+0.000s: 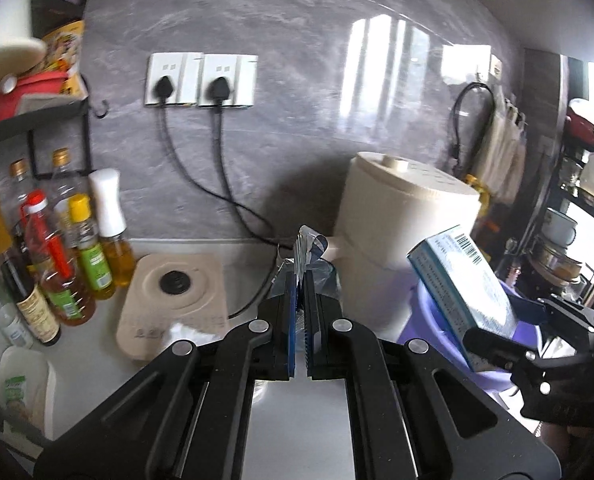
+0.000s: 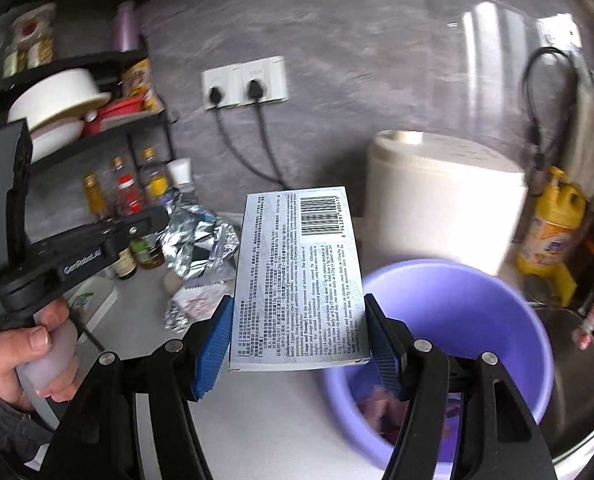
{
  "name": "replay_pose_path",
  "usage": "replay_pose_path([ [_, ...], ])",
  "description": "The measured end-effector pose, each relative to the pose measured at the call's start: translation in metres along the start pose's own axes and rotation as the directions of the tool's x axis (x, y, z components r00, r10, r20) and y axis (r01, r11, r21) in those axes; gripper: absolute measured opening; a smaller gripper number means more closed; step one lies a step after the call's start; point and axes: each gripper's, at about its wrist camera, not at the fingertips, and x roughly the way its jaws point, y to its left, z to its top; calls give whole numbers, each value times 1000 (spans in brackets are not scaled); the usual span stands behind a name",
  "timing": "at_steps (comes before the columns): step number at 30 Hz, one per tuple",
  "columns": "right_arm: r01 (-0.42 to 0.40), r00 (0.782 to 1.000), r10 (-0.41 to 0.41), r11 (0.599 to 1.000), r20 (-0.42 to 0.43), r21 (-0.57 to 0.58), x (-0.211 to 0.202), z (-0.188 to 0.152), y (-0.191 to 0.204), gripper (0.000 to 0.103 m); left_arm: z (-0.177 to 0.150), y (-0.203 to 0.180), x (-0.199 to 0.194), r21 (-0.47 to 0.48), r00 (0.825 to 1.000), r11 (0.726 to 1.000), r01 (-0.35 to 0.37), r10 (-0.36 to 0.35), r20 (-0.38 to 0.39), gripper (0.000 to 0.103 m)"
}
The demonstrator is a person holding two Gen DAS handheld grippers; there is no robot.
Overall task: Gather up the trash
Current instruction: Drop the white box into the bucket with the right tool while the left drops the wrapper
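The medicine box [image 2: 297, 280], pale blue-white with a barcode near its top edge, stands upright between the blue pads of the right gripper [image 2: 299, 344], whose jaws are spread about as wide as the box and press against its two long sides. It hangs just above the near rim of the purple basin [image 2: 497, 300], slightly to the basin's left; in the left wrist view the same box [image 1: 463, 292] leans over the basin [image 1: 425, 320]. Some reddish and pale bits lie blurred at the basin's bottom.

To the left of the basin, the left gripper [image 1: 300, 312] has its jaws nearly closed, pinching a crumpled silver foil wrapper [image 1: 307, 252] that sticks up past the pads. From the right wrist view the wrapper [image 2: 201, 232] is held above the tabletop [image 2: 257, 408], and a hand [image 2: 29, 360] grips the left gripper's handle.

Below the wrapper, left of the basin, more foil and a paper scrap [image 2: 195, 300] lie on the tabletop. Behind the basin stands a cream cylindrical appliance [image 2: 445, 196], with a yellow bottle [image 2: 553, 220] to its right. Far left of the basin, a cluster of condiment bottles [image 1: 57, 248] stands by a beige base [image 1: 177, 304], below two wall sockets [image 1: 201, 80] with black plugs.
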Motion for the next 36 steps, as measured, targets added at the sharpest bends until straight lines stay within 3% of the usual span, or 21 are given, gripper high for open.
replay_pose_path([
  [9,143,989,-146,986,31,90,-19,-4,-51,64,7,-39,16,48,997,996,78,-78,-4,4],
  [11,177,983,-181,978,20,106,-19,-8,-61,68,7,-46,18,56,996,994,94,-93,-7,4],
  [22,214,976,-219,966,16,144,-37,-25,-87,82,13,-84,28,99,987,982,161,-161,-10,4],
  [36,224,970,-238,954,46,201,-60,-39,-113,86,17,-133,50,152,967,955,254,-251,-36,4],
])
